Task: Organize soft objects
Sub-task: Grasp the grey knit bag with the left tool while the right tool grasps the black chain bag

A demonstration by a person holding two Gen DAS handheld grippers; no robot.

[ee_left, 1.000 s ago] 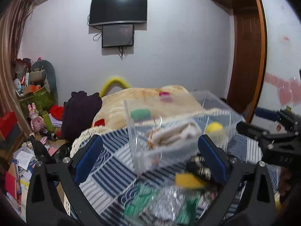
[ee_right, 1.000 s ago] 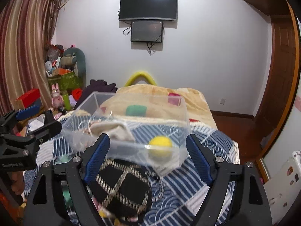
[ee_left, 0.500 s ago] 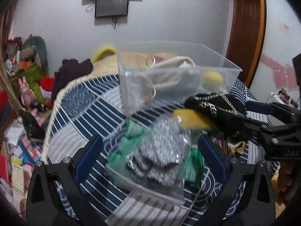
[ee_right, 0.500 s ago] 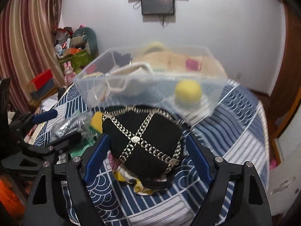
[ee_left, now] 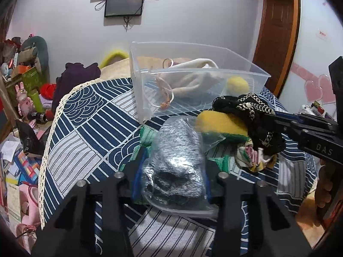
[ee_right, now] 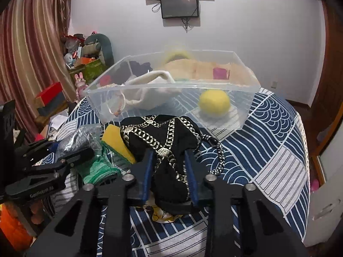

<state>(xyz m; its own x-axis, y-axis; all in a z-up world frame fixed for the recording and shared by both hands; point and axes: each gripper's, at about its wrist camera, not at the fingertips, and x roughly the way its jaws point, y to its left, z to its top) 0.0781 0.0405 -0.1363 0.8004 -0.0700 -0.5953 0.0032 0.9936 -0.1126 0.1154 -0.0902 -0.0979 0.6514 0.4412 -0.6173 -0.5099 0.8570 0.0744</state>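
My left gripper (ee_left: 171,167) is shut on a clear bag of grey knit fabric (ee_left: 178,156) lying on the blue patterned cloth. My right gripper (ee_right: 169,160) is shut on a black pouch with silver chain trim (ee_right: 163,135); it also shows in the left wrist view (ee_left: 253,115). A clear plastic bin (ee_right: 246,85) stands behind them, holding a cream cloth bag (ee_right: 150,90) and a yellow ball (ee_right: 214,102). A yellow sponge (ee_right: 115,141), a green cloth (ee_right: 96,171) and a floral cloth (ee_left: 253,158) lie by the pouch.
The blue and white patterned cloth (ee_right: 268,141) covers the surface, with a lace edge at the left (ee_left: 51,132). Cluttered boxes and toys (ee_left: 23,81) fill the floor to the left. A wooden door (ee_left: 276,32) is at the right.
Both grippers came down from the bin toward the loose items and closed, the left on the grey fabric bag, the right on the black pouch.
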